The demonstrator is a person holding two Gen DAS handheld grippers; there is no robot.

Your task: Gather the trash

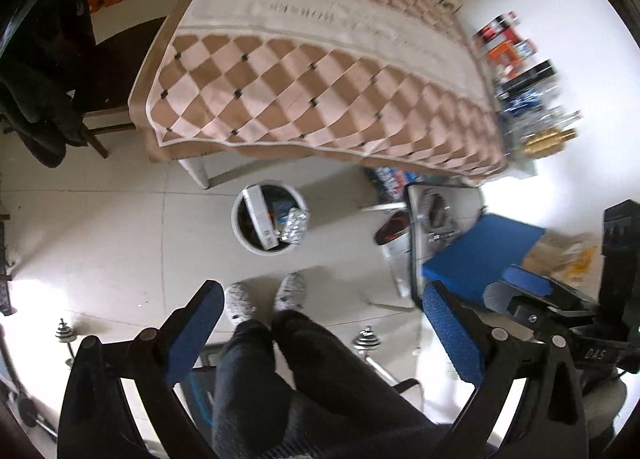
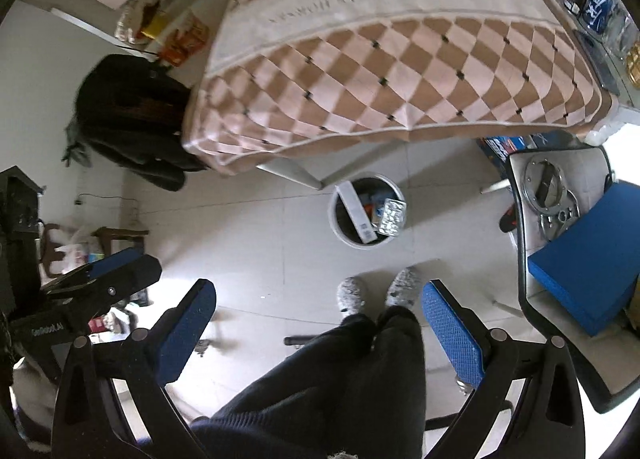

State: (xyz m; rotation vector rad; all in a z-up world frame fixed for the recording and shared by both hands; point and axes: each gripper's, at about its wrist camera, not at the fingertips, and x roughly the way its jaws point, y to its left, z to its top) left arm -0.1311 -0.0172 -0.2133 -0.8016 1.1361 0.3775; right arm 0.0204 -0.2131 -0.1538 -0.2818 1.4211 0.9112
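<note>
Evidently the collecting step looks finished or paused: the checked tablecloth (image 1: 320,71), filling the frame's upper half, shows bare, while the white bin (image 1: 269,217) at centre already holds a long box (image 1: 261,215) and a foil pack (image 1: 295,223). Any next move would call for finding fresh trash. Both the left gripper (image 1: 322,333) and right gripper (image 2: 318,325) hang spread wide at the bottom, holding nothing.
</note>
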